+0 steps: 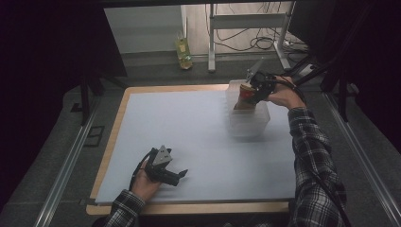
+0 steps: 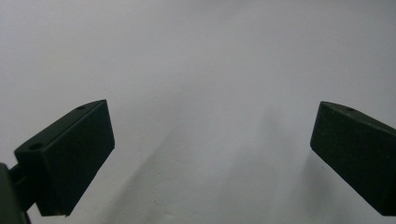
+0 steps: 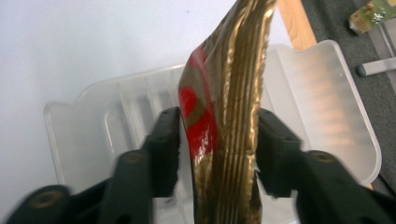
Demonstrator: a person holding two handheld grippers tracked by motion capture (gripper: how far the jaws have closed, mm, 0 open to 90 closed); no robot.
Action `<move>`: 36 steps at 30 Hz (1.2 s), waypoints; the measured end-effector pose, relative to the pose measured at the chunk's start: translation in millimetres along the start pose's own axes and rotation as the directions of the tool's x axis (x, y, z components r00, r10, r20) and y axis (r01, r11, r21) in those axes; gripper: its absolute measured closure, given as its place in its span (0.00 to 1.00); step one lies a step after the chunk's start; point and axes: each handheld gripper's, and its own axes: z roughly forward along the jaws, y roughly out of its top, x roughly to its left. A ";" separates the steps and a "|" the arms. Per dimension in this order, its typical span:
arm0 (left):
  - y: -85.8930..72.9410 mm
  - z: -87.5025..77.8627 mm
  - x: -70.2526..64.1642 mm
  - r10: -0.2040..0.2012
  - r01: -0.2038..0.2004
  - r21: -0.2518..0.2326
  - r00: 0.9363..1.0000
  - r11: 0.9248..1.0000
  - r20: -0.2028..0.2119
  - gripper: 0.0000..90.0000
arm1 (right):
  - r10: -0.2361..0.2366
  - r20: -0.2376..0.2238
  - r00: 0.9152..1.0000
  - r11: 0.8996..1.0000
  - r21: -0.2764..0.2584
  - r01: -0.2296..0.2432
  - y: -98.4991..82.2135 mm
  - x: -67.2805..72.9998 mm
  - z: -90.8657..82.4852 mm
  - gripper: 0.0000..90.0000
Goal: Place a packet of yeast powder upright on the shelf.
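A gold and red snack bag [image 3: 224, 93] stands upright in a clear plastic bin [image 3: 327, 107] at the far right of the white mat [image 1: 189, 132]. My right gripper [image 3: 219, 126] reaches over the bin with the bag between its parted jaws; the pads sit right beside the bag's sides without squeezing it. From above, that gripper [image 1: 255, 87] hovers at the bag's top [image 1: 246, 94], over the bin [image 1: 250, 125]. My left gripper [image 1: 182, 174] rests near the mat's front left. Its jaws are spread wide [image 2: 212, 140] over bare mat, with nothing between them.
The mat covers a wooden tabletop [image 1: 189, 208]. Beyond the far edge, a bottle [image 1: 183, 52] stands on the floor beside desk legs [image 1: 211, 42] and cables. Metal rails [image 1: 66, 165] run along both sides of the table.
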 end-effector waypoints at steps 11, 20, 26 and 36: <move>-0.1 0.1 0.0 0.000 0.000 0.000 1.000 1.000 0.001 0.00 | 0.086 0.019 0.996 0.995 -0.059 -0.084 2.8 2.1 -6.2 0.34; -0.3 0.6 -0.2 0.000 0.000 0.004 1.000 1.000 0.002 0.00 | 0.145 0.043 0.989 0.985 -0.096 -0.140 3.8 1.2 -11.2 0.18; -0.4 1.0 -0.3 0.000 0.000 0.006 1.000 1.000 0.002 0.00 | 0.206 0.061 0.977 0.970 -0.146 -0.196 2.2 0.1 -17.0 0.12; 0.0 0.9 -0.7 -0.002 0.002 0.004 1.000 1.000 -0.009 0.00 | 0.278 0.084 0.957 0.938 -0.241 -0.251 3.4 6.8 -28.6 0.07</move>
